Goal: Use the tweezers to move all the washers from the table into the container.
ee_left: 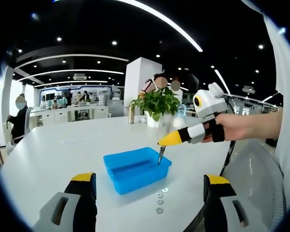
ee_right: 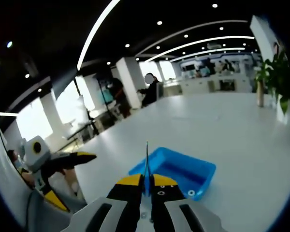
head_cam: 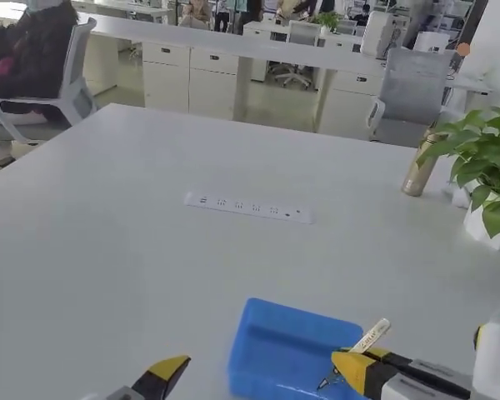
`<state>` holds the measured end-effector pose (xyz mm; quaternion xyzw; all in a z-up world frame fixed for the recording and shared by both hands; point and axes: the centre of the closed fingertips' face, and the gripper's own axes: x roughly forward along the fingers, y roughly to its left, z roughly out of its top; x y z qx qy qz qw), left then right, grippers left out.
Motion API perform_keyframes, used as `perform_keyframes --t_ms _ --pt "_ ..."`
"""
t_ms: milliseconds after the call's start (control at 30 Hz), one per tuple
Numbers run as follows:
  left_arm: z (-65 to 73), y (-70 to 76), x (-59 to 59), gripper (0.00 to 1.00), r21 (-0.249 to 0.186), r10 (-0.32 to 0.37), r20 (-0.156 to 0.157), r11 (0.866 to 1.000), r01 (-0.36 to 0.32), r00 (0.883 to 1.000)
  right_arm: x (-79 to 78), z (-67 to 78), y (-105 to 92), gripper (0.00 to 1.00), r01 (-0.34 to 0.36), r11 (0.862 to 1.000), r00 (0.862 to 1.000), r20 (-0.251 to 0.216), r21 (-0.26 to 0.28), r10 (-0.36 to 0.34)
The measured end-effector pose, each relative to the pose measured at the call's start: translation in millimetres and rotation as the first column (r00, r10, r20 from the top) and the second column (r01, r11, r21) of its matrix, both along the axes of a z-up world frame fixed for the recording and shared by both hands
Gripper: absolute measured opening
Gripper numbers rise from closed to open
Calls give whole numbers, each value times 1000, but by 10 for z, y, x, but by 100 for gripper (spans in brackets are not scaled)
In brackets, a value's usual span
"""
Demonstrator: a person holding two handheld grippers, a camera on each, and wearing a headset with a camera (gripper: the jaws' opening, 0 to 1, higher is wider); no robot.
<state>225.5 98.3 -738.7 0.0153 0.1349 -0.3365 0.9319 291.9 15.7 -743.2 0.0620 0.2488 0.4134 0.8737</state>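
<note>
A blue container (head_cam: 287, 346) sits at the near edge of the grey table (head_cam: 108, 250). My right gripper (head_cam: 343, 365) is shut on the tweezers (head_cam: 368, 337), whose thin tips hang over the container's right part. From the left gripper view the tweezers (ee_left: 161, 155) point down into the blue container (ee_left: 135, 169), held by the right gripper (ee_left: 176, 137). Three small washers (ee_left: 159, 195) lie on the table just in front of the container. My left gripper (ee_left: 150, 186) stands open and holds nothing. The right gripper view shows its jaws tight on the tweezers (ee_right: 147, 164) above the container (ee_right: 179, 171).
A white power strip (head_cam: 248, 207) lies mid-table. At the right edge stand a gold bottle (head_cam: 418, 171) and a potted plant (head_cam: 487, 167). Office chairs (head_cam: 412, 92), desks and seated people are beyond the far edge. The left gripper (ee_right: 63, 162) appears left of the container.
</note>
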Motion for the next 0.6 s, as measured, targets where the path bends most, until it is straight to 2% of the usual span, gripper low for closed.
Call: perform_keyframes --t_ms 233,367,600 --pt "-5 5 3 93 2 1 -1 1000 -1 1000 -100 -283 -24 3 -10 998 999 -50 -57 7" --pt "-3 6 6 93 1 2 0 1000 -2 1000 -129 -375 -9 3 -14 998 997 -73 -59 9" --pt "-12 8 5 93 5 4 -2 1000 -3 1000 -169 -561 22 3 -36 993 995 -98 -112 25"
